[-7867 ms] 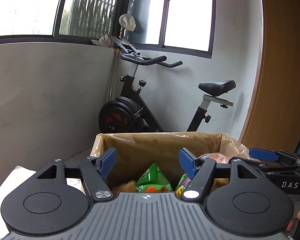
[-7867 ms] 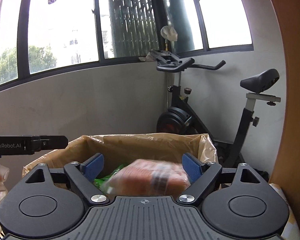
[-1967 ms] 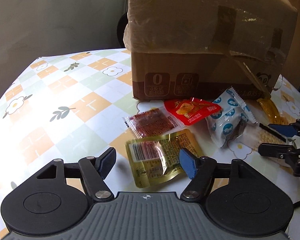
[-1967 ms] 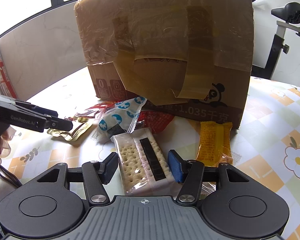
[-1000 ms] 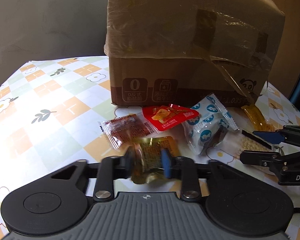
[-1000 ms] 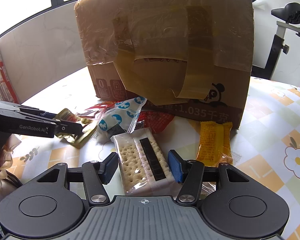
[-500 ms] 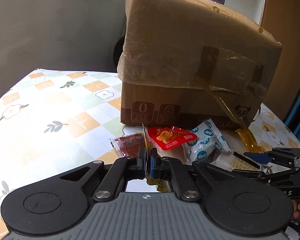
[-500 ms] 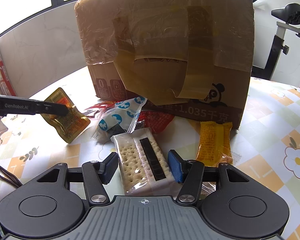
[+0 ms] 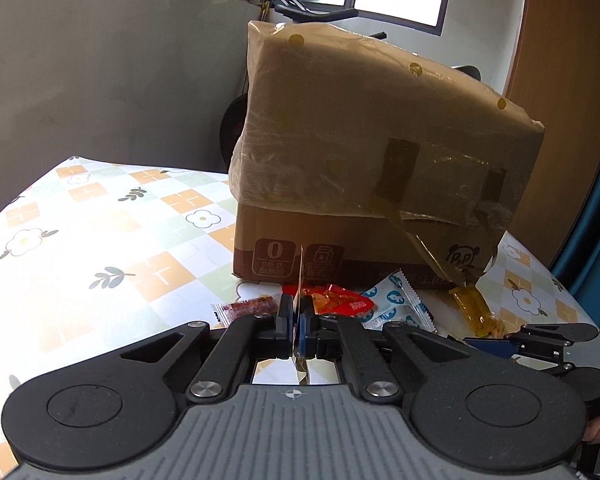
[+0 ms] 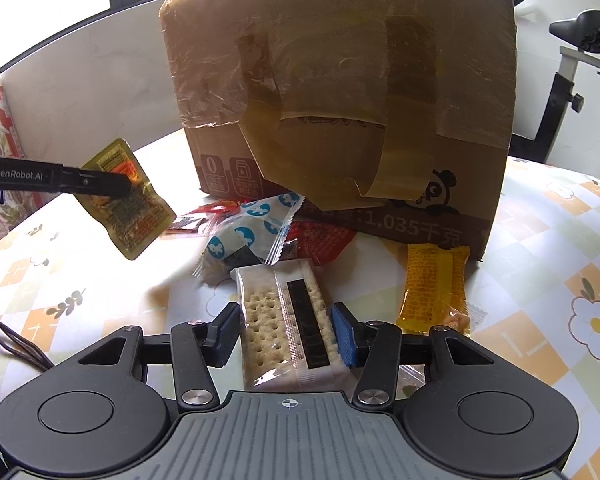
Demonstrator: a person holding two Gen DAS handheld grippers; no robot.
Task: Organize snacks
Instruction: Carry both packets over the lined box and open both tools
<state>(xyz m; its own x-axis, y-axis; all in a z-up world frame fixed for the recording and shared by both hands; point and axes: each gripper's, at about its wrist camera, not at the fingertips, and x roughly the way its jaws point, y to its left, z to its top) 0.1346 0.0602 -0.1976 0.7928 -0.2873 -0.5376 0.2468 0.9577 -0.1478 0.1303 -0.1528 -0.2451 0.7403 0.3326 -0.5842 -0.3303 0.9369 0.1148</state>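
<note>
My left gripper (image 9: 298, 320) is shut on a gold snack packet (image 9: 301, 272), seen edge-on here. In the right wrist view, that left gripper (image 10: 120, 184) holds the gold packet (image 10: 136, 216) in the air, left of the cardboard box (image 10: 340, 80). My right gripper (image 10: 286, 332) is low over the table. Its jaws are closing around a cracker pack (image 10: 284, 320) that lies flat. The blue pads stand right at the pack's long sides. Seen from the left wrist, the right gripper (image 9: 484, 344) is at the far right.
Against the box (image 9: 360, 140) lie a blue-and-white packet (image 10: 252, 228), a red packet (image 10: 320, 240), an orange packet (image 10: 432, 280) and a small dark red packet (image 9: 246, 306). The patterned tablecloth (image 10: 560, 240) covers the table. An exercise bike (image 10: 580, 60) stands behind. A cable (image 10: 8, 344) trails at the left.
My left gripper shut on the gold packet and lifted it off the table. The right jaws narrowed around the cracker pack, and the right hand stayed in place.
</note>
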